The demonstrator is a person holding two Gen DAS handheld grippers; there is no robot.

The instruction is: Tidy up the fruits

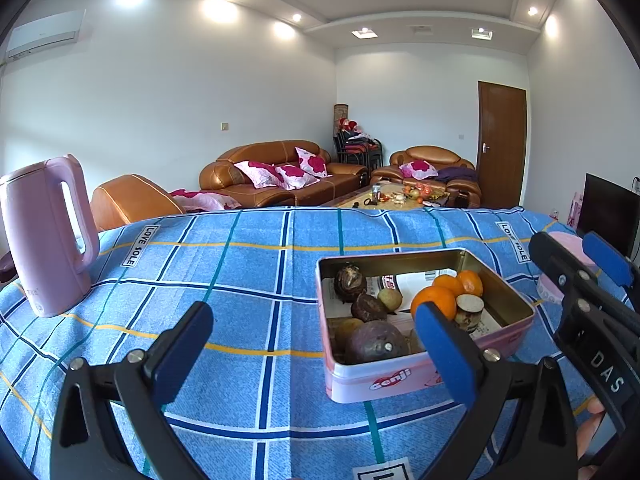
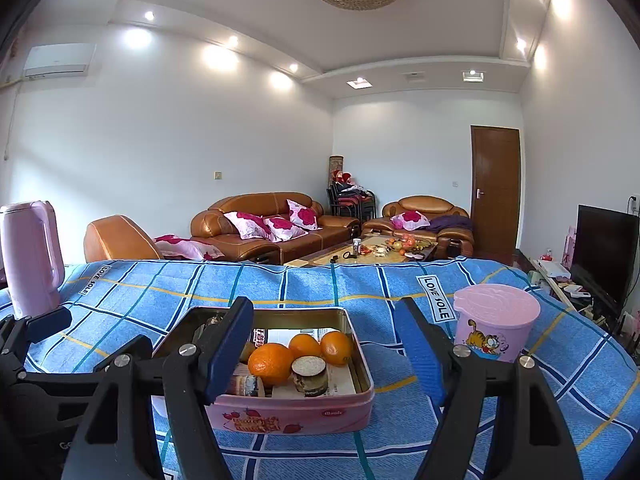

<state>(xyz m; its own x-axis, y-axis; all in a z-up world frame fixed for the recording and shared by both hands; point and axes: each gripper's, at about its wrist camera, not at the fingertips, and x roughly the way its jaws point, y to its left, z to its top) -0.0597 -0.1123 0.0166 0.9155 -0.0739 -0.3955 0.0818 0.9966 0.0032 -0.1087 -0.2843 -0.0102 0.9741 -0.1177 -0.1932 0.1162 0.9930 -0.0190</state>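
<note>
Fruits: three oranges (image 2: 270, 363) and a cut cylindrical piece (image 2: 309, 375) at the right of the pink tin (image 2: 288, 416); dark, rough-skinned pieces (image 1: 375, 342) at its left. Tin resting on the blue checked cloth (image 1: 240, 280), near the middle.

Nearest: left gripper (image 1: 316, 344) spread wide, grasping nothing, right finger overlapping the tin's near corner in view. Right gripper (image 2: 326, 350) likewise spread and empty, tin showing between its fingers.

Oranges probably firm, fairly light, round and prone to rolling; best pinched across the widest part. Dark pieces likely softer; gentler squeeze advisable. Tin walls thin, stiff and upright, so entry from above looks safest.

Right of the tin, a lidded pink cup (image 2: 496, 320), seemingly easy to knock. Far left, pink kettle (image 1: 44, 236). Between them, bare cloth; table's far edge beyond.
</note>
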